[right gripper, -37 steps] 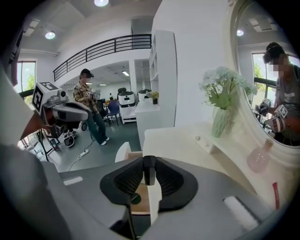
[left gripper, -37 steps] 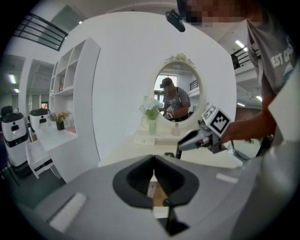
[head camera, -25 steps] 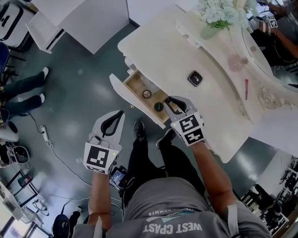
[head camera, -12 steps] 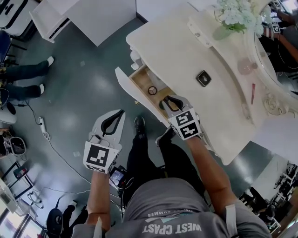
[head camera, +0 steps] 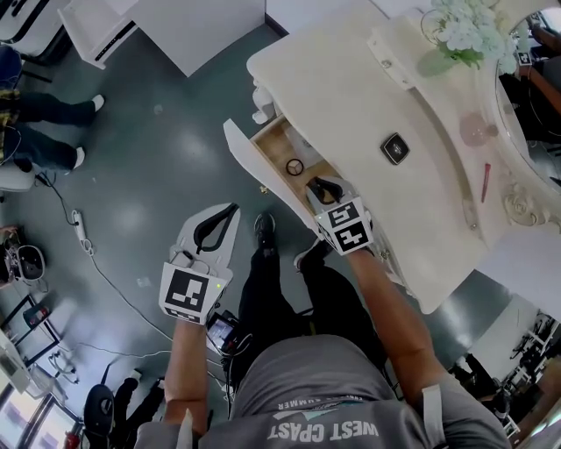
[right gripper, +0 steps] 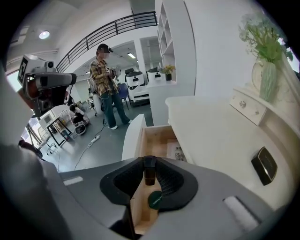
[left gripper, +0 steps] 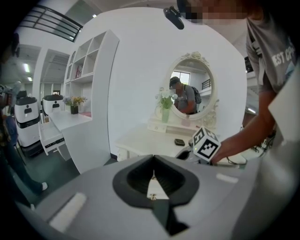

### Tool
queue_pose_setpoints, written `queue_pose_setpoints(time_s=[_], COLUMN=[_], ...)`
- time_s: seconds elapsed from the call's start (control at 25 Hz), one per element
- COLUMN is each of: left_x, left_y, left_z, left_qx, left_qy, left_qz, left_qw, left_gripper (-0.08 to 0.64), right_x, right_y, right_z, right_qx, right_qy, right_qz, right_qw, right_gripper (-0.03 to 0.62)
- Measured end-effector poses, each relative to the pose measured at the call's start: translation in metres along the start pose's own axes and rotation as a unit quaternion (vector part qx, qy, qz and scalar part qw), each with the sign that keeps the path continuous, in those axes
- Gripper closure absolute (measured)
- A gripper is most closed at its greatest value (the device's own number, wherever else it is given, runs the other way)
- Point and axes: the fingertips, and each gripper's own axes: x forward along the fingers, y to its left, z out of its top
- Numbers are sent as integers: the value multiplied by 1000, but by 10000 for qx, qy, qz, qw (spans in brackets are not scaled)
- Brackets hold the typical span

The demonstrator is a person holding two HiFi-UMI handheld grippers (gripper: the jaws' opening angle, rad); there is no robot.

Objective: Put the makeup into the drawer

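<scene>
The cream dressing table (head camera: 351, 96) has its drawer (head camera: 279, 149) pulled open towards me. My right gripper (head camera: 323, 183) hangs over the drawer's near end, shut on a small dark makeup bottle (right gripper: 149, 169) held upright between its pads. Under it in the drawer lies a round dark green item (right gripper: 155, 199), and farther along a small ring-shaped item (head camera: 294, 167). My left gripper (head camera: 230, 210) floats over the floor to the left of the drawer, its jaw tips together with nothing between them. A black compact (head camera: 394, 148) sits on the tabletop.
A red stick (head camera: 485, 181), a pink glass (head camera: 478, 131) and a vase of flowers (head camera: 465, 35) stand near the mirror. White shelving (head camera: 175, 26) is at the back left. A person (right gripper: 107, 89) stands across the room, and a cable (head camera: 88, 254) runs over the floor.
My right gripper has sunk with the bottle towards the open drawer. The left gripper has dropped a little. The view has swung so the table sits farther right.
</scene>
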Motion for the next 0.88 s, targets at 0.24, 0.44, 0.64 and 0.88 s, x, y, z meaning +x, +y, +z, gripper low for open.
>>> queue_pose_setpoints(time_s=[0.24, 0.44, 0.64, 0.88], left_x=[4, 9, 12, 21], left_y=[8, 15, 21, 23], left_z=[-6, -12, -18, -19], left_qx=[95, 47, 56, -7], left_qy=[-21, 26, 70, 109], left_qz=[4, 35, 35, 12], left_qw=[10000, 10000, 10000, 9999], left_gripper=[558, 558, 558, 558], right_x=[17, 31, 44, 59], right_y=[0, -1, 0, 0], right_z=[-9, -19, -22, -33], right_qx=[-6, -14, 5, -8], right_qy=[153, 308, 386, 589], right_qz=[25, 91, 159, 273], right_qw=[9999, 9995, 9991, 9979], right_gripper=[502, 502, 502, 502])
